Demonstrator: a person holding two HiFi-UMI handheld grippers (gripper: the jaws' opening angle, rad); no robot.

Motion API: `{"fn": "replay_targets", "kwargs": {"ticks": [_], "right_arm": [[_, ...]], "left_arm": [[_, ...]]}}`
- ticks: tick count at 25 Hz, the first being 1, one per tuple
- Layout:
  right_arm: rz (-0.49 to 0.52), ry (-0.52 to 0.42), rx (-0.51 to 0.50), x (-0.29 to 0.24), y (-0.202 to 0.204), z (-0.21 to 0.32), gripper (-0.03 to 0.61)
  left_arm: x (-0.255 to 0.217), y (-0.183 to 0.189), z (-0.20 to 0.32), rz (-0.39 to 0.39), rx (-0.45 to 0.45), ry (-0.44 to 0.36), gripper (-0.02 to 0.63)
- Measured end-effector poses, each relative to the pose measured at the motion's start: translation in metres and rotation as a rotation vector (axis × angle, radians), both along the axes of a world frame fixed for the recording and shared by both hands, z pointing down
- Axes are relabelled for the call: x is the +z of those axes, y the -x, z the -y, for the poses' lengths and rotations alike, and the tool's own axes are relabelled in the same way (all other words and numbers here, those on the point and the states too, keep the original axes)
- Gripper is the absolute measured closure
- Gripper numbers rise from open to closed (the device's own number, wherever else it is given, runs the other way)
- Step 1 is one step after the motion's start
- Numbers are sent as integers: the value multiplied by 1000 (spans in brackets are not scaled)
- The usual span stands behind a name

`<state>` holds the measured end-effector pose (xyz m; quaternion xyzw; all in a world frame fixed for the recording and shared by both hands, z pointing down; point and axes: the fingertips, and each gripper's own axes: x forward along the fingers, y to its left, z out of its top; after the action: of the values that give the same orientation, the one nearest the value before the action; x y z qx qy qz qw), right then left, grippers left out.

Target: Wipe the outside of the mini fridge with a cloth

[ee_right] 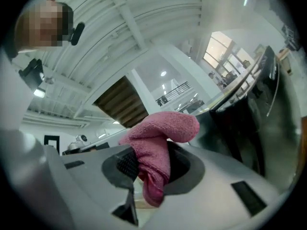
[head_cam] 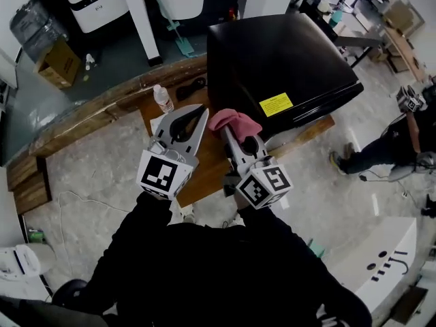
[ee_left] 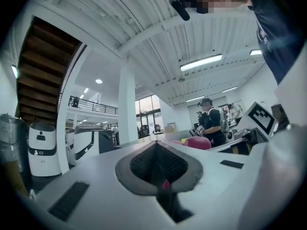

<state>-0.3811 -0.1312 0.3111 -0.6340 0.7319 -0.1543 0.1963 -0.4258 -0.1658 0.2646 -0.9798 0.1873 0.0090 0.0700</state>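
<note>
The pink cloth (head_cam: 235, 122) hides the jaw tips of the right gripper (head_cam: 230, 132) in the head view. Print on the yellow label (head_cam: 276, 104) of the mini fridge (head_cam: 286, 53) is too small to read. The picture's right edge partly cuts off a bystander (head_cam: 381, 152).

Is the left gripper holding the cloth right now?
No, the pink cloth sits pinched in the right gripper; the left gripper is shut on nothing.

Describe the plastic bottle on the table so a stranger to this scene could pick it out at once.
Find the black mini fridge on the wooden table. Left of it in the head view, just beyond the tip of the left gripper, is the bottle. It is the only clear plastic thing there, paler than the dark object beside it.
</note>
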Motion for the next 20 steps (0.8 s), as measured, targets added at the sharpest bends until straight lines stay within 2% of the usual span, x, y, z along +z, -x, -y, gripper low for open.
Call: {"fn": "replay_targets", "kwargs": {"ticks": [3,6,11,15,20], "right_arm": [[141,13,117,10,-4,23,474],[301,8,221,17,-23,43,477],[553,-29,355,24,-52,49,477],[625,-28,449,38,-68,42,477],[735,-38,481,59,-77,38,468]], "left_arm": [[8,0,23,9,102,24,607],[10,-7,44,2,194,9,607],[11,-18,53,-7,292,22,607],[15,-34,47,10,356,34,607],[35,-51,34,53,407,62,607]]}}
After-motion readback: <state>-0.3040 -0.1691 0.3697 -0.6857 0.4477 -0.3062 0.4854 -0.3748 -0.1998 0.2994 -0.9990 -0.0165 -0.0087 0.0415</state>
